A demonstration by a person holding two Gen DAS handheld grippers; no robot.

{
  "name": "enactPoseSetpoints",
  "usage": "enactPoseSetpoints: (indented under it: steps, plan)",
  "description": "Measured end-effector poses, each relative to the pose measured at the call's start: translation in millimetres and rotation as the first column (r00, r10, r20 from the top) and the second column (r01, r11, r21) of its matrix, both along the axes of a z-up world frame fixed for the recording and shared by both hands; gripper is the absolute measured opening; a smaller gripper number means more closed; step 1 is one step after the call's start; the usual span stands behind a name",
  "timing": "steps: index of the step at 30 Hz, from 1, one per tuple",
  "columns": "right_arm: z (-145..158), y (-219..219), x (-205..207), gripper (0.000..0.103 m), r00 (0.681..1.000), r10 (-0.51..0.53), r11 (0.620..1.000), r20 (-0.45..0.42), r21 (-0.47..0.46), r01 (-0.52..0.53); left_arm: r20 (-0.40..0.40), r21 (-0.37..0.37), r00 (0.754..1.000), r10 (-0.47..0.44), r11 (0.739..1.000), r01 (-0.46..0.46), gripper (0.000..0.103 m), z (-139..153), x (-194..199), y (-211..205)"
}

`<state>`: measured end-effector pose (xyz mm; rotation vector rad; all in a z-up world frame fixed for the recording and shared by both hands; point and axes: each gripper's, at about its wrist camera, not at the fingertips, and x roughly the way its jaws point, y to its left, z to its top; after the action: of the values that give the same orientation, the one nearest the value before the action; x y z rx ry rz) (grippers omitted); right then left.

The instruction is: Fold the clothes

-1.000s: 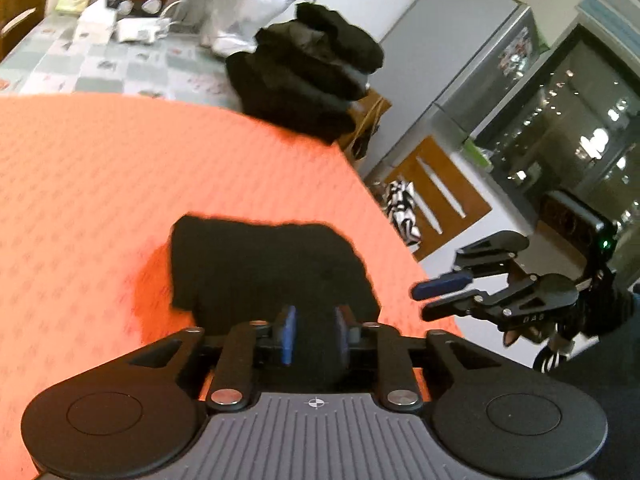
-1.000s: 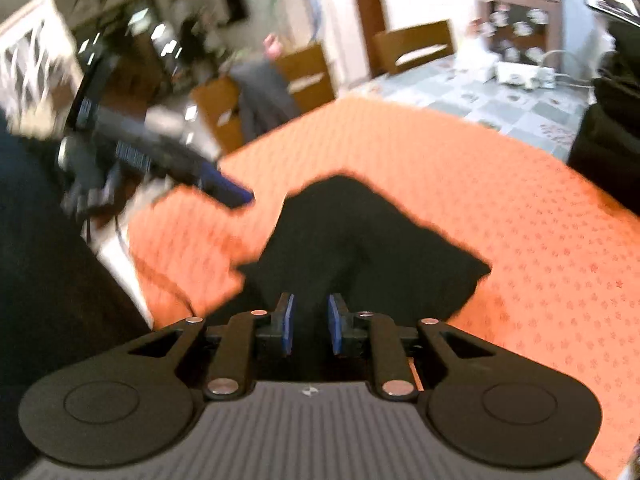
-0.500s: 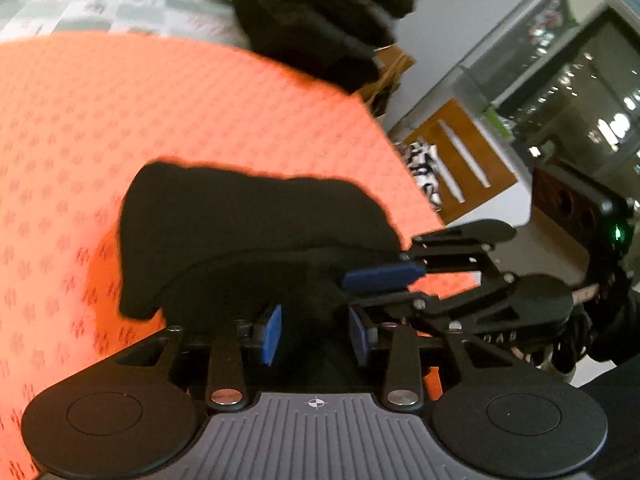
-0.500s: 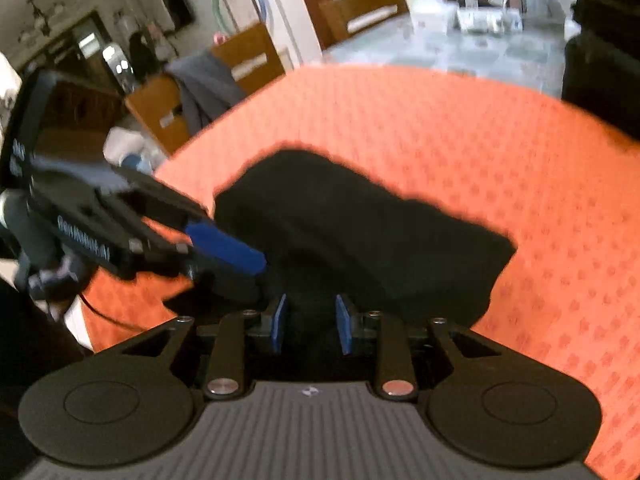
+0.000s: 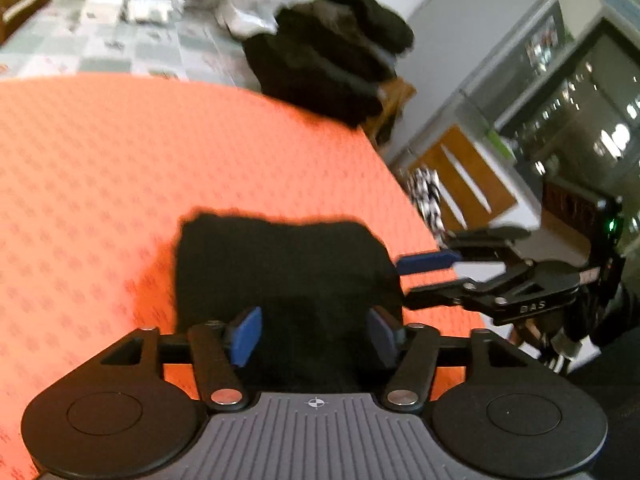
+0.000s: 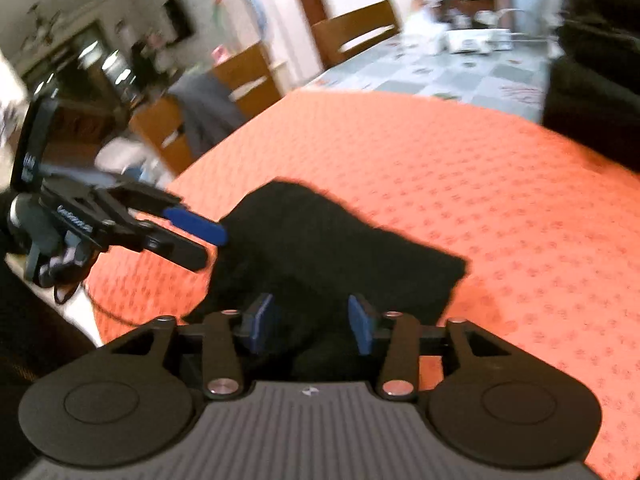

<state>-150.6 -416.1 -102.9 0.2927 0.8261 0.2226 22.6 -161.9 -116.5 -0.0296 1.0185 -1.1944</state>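
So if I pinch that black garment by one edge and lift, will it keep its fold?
Probably not. The black garment lies limp and creased on the orange cloth, so it should droop and unfold. It looks light, likely dragging rather than sliding when pushed.

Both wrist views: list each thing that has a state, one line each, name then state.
black garment: folded into a compact block, lying on the orange cloth, released.
pile of dark clothes: heaped at the table's far edge, unfolded.
left gripper: open, fingers just spread, garment between them but not pinched.
right gripper: open, fingers just spread, garment between them, not pinched.
orange cloth: spread flat.
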Motion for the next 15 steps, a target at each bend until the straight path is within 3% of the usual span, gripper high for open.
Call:
enactPoseSetpoints:
  steps: [3,6,12,15]
  plan:
    - [-3.4,-27.3,2.3,0.066,0.994,-0.113,0.993,-0.003,0.042,0.113,-0.001,-0.003,0.996,0.087,0.996,-0.087,0.073,-2.4,20.9,-1.6]
    - [-16.0,-48.9,10.1,0.068,0.982,-0.184,0.98,-0.034,0.076,0.186,-0.036,0.01,0.989,0.146,0.989,-0.146,0.074,-14.3,39.1,-12.6]
    - [-51.0,-75.8,28.1,0.08,0.964,-0.243,0.947,-0.11,0.19,0.26,-0.133,0.051,0.977,0.168,0.985,-0.163,0.073,-43.1,60.4,-31.2]
    - [-64.6,-80.3,34.4,0.081,0.959,-0.245,0.933,-0.145,0.235,0.274,-0.157,0.06,0.973,0.169,0.985,-0.162,0.073,-50.1,59.5,-34.6]
